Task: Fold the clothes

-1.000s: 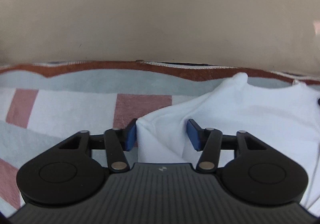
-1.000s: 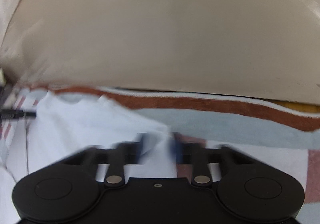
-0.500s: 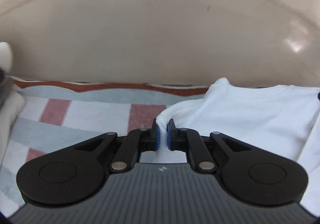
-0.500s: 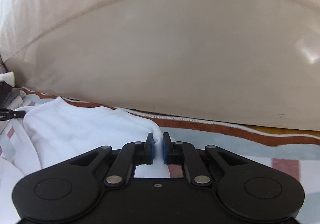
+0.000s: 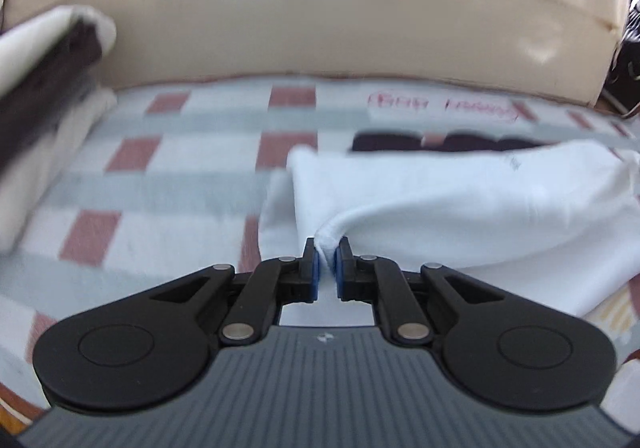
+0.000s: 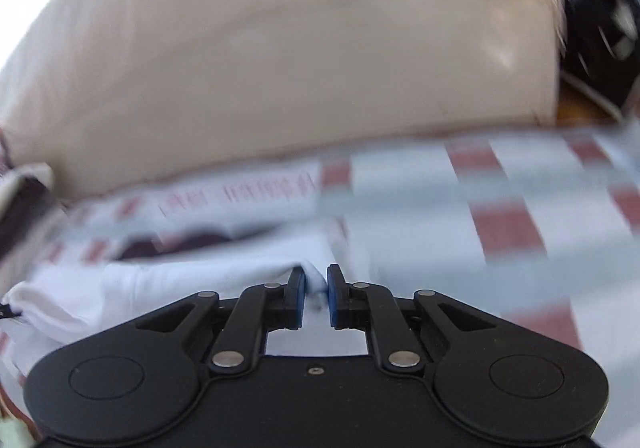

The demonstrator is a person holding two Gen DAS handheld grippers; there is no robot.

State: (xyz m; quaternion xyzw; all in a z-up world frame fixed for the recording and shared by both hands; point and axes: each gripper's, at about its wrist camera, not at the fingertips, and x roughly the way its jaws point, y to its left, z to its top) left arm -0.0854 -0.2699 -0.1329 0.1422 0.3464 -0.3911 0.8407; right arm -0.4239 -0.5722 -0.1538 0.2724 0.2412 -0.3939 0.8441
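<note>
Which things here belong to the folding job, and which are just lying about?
In the job: white garment, left gripper, right gripper, both pinching its edge; right's jaws opening.
Lying about: checked blanket, beige cushion, dark-and-white clothes pile.

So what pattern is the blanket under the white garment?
The blanket is checked: white with grey bands and reddish-brown squares. The left wrist view shows it best.

Bright soft daylight; heavy motion blur, fisheye bending at edges.
</note>
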